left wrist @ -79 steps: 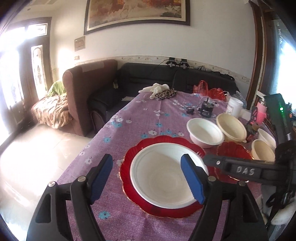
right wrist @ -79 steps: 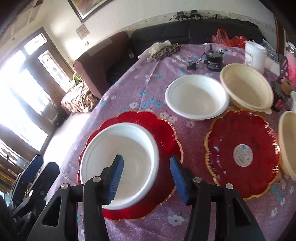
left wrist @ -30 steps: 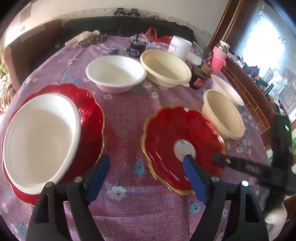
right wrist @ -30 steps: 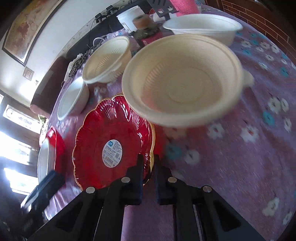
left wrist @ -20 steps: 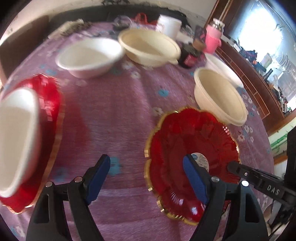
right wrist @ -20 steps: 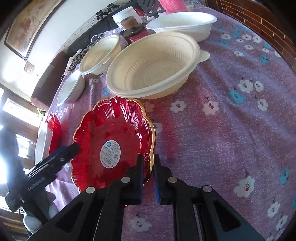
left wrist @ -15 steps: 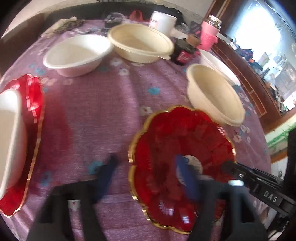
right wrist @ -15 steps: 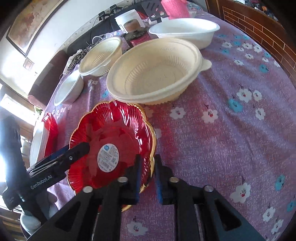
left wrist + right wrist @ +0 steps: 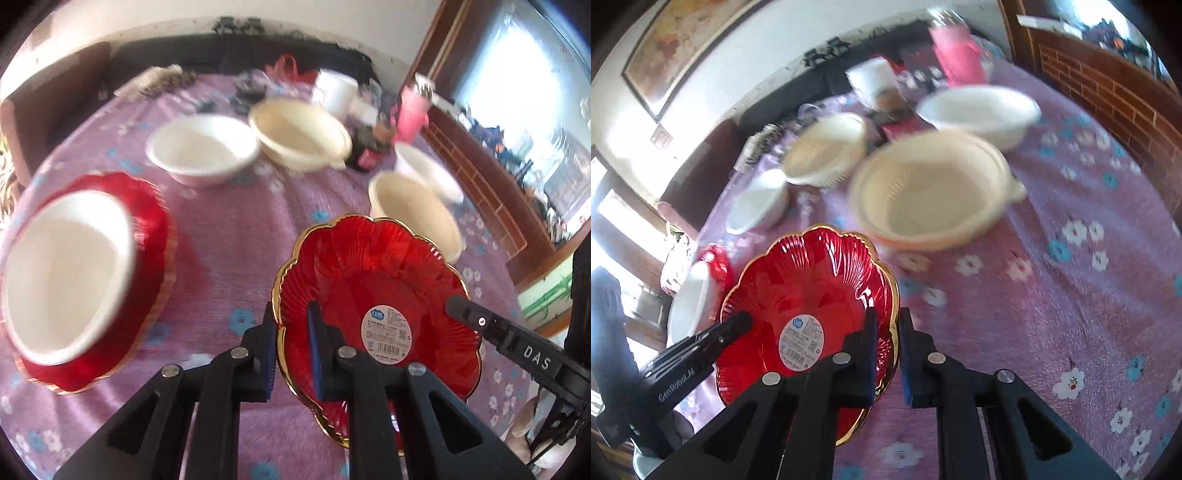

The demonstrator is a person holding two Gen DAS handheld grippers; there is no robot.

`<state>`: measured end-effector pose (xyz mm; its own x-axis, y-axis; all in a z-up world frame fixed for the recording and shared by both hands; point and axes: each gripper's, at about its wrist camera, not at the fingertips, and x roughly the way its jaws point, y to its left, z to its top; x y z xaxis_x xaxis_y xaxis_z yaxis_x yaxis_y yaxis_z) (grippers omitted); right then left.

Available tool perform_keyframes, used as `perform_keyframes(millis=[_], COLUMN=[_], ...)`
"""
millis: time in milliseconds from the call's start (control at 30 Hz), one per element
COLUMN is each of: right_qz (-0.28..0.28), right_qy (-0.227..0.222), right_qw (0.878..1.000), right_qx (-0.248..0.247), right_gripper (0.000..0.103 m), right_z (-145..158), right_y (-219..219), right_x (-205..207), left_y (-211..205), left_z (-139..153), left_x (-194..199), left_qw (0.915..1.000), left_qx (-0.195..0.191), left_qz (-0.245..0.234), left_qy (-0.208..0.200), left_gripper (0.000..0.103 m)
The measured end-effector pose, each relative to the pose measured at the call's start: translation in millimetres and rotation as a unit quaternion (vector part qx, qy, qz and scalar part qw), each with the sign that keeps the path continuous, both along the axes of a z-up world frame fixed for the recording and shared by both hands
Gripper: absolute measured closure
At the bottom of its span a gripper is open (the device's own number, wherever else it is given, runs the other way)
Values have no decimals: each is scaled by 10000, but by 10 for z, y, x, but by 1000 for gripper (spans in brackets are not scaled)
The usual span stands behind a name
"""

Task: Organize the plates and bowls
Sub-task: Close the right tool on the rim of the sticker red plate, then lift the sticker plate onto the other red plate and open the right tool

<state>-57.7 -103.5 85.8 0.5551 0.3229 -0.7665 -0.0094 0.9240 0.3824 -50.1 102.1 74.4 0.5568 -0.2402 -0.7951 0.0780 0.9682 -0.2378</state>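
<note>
Step in hand: lifting the loose red plate [image 9: 376, 291]. My left gripper [image 9: 291, 347] has just closed on its near-left rim; my right gripper [image 9: 886, 350] is clamped tight on the opposite rim. The plate hangs tilted between them, above the purple tablecloth [image 9: 1052, 302]. Next, I judge, it goes onto the red plate stack [image 9: 155, 229] under the white bowl [image 9: 66, 273], leftward, keeping both grips level. Cream bowls [image 9: 931, 192] lie beyond.

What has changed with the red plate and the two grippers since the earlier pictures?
The left gripper has just been closing and now clamps the red plate at its rim. The right gripper keeps its grip on the opposite rim. The plate looks lifted. The bowls and the other red plate stayed.
</note>
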Motion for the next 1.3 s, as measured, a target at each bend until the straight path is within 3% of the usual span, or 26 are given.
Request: perform_keyframes(millis=[267,567,767,1033,1133,1200,1233,1267,1300], right_qz=[773,1463,1524,1568,1608,1605,1605,1594,1584], right_qy=[-321,-255,-100,-39,-20,39,52,63,55], right_qw=[9965,9889,9883,9876,9870,9870,9869,9870,9871], right_qx=[43,6,-2,-46,2,117,164,199,216], right_gripper=[92,91,91,91,90,89,88,86,83], right_z=[329,182,8,-62,-80,-107,-115,-120,-122], right_y=[932,1983,2224,2262,2274,2274,2272,2264,2253], right_x=[171,466,650,770,787,804,809,814,821], left_y=[951,1943,2199,2220,2224,2199,2186,2177,2177], left_z=[285,168,-61,-51,-39,-11,18,54,78], left_x=[-176,-188,-66,6,4,-19,-41,-70,-84], left_qw=[9951,9837,9805,9810,9808,9808,9800,9793,9789], left_qx=[-156,-171,-284,-273,-313,-254,-143,-70,-37], left_qz=[940,1782,1945,1919,1920,1925,1971,1991,1997], left_qy=[-265,-164,-3,-122,-142,-188,-254,-361,-425], left_gripper=[89,89,89,89,78,60,44,36,35])
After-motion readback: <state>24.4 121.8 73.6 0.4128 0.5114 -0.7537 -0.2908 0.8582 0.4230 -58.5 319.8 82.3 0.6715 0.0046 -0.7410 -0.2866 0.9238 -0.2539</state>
